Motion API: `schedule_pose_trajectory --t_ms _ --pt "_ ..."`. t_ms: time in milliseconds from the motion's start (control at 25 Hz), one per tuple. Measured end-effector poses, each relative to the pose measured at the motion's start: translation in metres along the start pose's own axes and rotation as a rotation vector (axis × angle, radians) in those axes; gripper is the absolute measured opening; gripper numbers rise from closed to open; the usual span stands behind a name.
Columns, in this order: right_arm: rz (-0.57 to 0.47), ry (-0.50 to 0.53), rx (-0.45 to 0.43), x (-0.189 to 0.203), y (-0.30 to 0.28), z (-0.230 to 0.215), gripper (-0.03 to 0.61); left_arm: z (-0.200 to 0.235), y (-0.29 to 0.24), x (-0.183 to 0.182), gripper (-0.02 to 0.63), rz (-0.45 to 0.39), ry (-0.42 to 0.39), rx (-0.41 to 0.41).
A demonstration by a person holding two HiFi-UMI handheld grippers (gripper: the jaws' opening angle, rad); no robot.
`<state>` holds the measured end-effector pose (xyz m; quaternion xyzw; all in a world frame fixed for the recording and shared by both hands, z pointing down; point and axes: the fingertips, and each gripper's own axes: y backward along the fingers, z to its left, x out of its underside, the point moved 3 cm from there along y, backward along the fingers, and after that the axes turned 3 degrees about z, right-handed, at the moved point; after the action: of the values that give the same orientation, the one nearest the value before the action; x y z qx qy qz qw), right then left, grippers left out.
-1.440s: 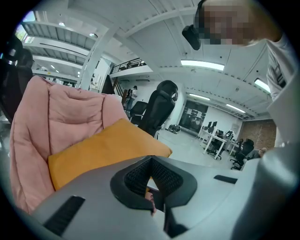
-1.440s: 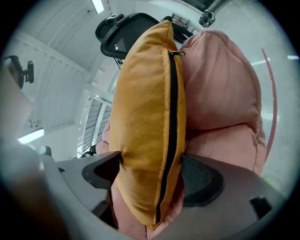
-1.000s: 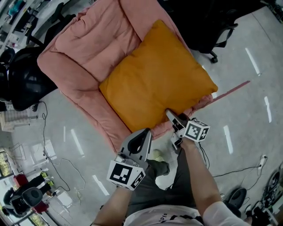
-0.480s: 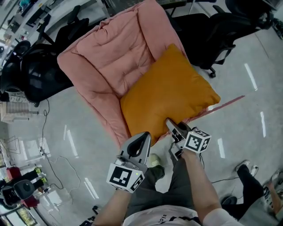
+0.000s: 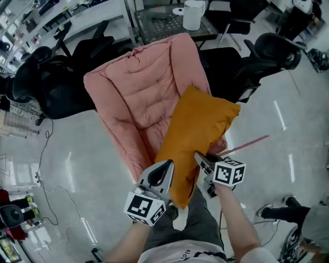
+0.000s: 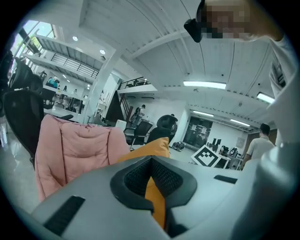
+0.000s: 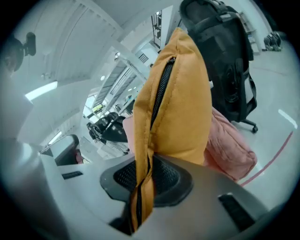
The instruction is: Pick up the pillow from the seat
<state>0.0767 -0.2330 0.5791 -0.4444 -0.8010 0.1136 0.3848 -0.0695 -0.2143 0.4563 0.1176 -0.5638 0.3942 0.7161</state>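
floor (image 5: 56, 154): pale and glossy, with light streaks and a thin red line on the right side of the head view.
seat (image 5: 144, 92): a pink quilted lounge cushion with padded sides, its low front end pointing toward the person.
office chairs (image 5: 51, 87): black, crowded behind and on both sides of the seat.
pillow (image 5: 198, 133): orange, stood up on edge over the right side of the seat, with one corner highest at the upper right. Its lower edge is off the seat and held in both grippers. The far part seems to lean on the seat's right arm, though the contact is hard to make out.
table (image 5: 159, 23): dark-topped, just behind the seat's back.
left gripper (image 5: 165, 165): at the pillow's lower left edge. The left gripper view shows its jaws clamped on a fold of orange fabric (image 6: 154, 201).
right gripper (image 5: 199, 156): at the pillow's lower right edge. Its jaws are closing, with the zip seam (image 7: 140, 187) pinched between the pads.
white container (image 5: 193, 14): upright on the table.
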Motion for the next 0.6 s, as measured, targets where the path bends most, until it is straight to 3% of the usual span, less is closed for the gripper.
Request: schedule_pose_trajectory --t_ms 320,600 --pt "0.173 0.299 0.097 -0.033 0.055 0.058 0.057 -0.041 0.005 -0.051 0.011 -0.051 -0.016 0.084" --pt "0.279 0.566 0.120 -0.065 0.099 0.117 0.054 -0.079 0.033 -0.099 0.011 -0.120 -0.031 0.133"
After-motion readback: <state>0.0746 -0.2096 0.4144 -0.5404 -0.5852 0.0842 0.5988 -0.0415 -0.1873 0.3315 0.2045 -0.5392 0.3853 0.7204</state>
